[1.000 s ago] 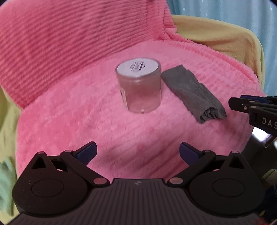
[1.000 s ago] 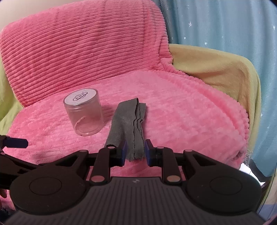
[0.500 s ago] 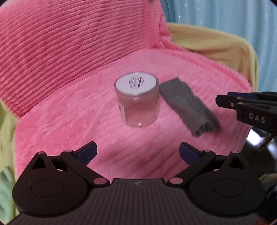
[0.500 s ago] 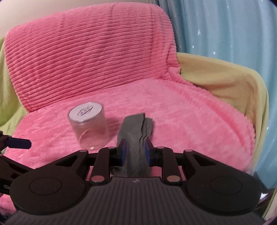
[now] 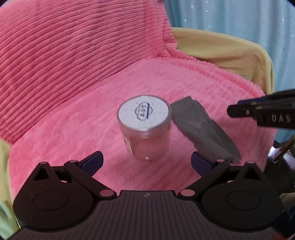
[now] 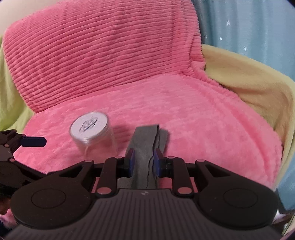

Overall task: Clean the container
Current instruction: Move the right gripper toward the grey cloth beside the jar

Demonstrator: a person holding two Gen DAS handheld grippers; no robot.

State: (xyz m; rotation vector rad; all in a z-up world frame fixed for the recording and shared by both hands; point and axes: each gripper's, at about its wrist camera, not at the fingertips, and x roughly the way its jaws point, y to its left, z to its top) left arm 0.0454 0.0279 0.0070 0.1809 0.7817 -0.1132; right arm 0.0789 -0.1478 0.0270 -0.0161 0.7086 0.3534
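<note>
A clear plastic container point(image 5: 145, 136) with a white printed lid stands upright on the pink blanket point(image 5: 92, 114); the right wrist view shows this container point(image 6: 92, 134) left of centre. A folded grey cloth point(image 5: 201, 129) lies just right of it, close to the lid's edge. My left gripper point(image 5: 146, 158) is open, its fingers spread wide just short of the container's base. My right gripper point(image 6: 143, 158) is over the near end of the cloth point(image 6: 145, 140), with only a narrow gap between its pads. From the left it seems to hover above the cloth.
The pink ribbed blanket covers the seat and backrest point(image 6: 101, 55) of a chair. Yellow fabric point(image 6: 239, 79) shows at the right rim and light green fabric point(image 6: 7, 96) at the left. A blue star-print curtain point(image 5: 230, 16) hangs behind.
Both grippers have moved forward. The container is now close in front of the left fingers. The right gripper has come over the cloth's near end, its finger gap unchanged.
</note>
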